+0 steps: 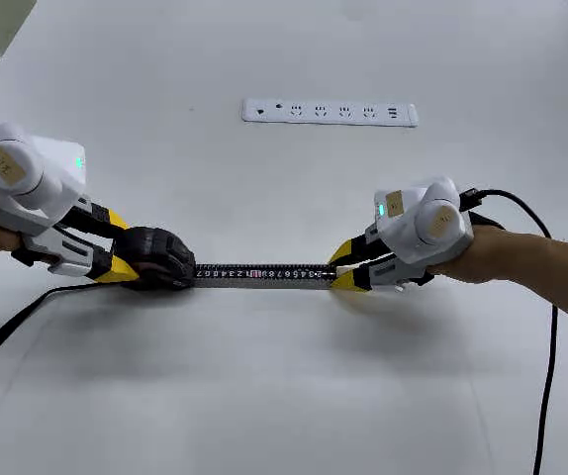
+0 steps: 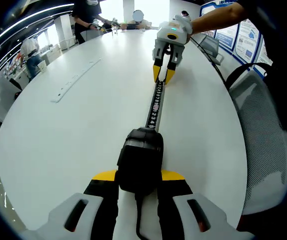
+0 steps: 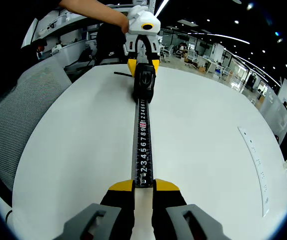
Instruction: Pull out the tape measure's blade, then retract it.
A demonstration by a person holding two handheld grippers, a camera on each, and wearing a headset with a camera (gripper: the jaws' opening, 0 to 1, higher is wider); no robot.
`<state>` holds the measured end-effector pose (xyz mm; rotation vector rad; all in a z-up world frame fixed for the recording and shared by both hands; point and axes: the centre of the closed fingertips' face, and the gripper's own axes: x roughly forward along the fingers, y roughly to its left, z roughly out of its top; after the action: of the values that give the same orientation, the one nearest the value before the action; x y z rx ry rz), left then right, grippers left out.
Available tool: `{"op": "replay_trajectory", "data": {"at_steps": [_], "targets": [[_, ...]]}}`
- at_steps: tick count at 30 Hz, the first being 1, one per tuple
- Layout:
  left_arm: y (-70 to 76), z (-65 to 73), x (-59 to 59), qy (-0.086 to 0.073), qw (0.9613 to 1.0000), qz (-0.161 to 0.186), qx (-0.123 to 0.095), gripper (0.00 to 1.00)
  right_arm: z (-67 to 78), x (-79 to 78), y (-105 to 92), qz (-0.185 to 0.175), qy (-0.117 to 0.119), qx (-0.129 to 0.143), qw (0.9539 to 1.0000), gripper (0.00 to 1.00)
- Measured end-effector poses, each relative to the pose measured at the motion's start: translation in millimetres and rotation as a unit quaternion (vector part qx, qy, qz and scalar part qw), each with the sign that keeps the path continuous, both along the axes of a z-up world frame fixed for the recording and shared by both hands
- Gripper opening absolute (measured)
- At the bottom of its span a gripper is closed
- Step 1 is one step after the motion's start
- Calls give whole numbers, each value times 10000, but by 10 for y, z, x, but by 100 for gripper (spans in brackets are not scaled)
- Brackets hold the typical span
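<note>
Two hand-held grippers face each other across a white table (image 1: 294,396), with a tape measure stretched between them.

In the head view, the left gripper (image 1: 121,245) sits at the left middle of the frame. Its yellow-tipped jaws are closed against both sides of the black tape measure (image 1: 160,259), which rests on the table. A black strap (image 1: 17,322) trails from there toward the lower left corner.

The blade (image 1: 264,272) runs out flat along the table surface toward the right, printed numbers facing up. At the right middle of the frame, the right gripper (image 1: 341,267) has its jaws nearly together, pinching the blade's free end. A hand grips each tool from behind, and a black cable (image 1: 546,327) loops from the right gripper down the right edge.

A white power strip (image 1: 330,112) lies well apart from both, at the upper centre of the frame.

In the right gripper view, a grey mesh chair back (image 3: 18,130) stands beside the table at the left edge.
</note>
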<state>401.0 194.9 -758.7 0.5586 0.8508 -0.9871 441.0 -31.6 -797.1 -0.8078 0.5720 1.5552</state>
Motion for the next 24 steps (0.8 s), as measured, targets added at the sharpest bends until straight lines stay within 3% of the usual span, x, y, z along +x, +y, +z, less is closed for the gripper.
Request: {"op": "replay_trajectory", "data": {"at_steps": [24], "targets": [[-30, 7, 20, 34, 10000, -21, 33, 24, 13, 27, -339, -188, 60, -188, 9996, 8]]}}
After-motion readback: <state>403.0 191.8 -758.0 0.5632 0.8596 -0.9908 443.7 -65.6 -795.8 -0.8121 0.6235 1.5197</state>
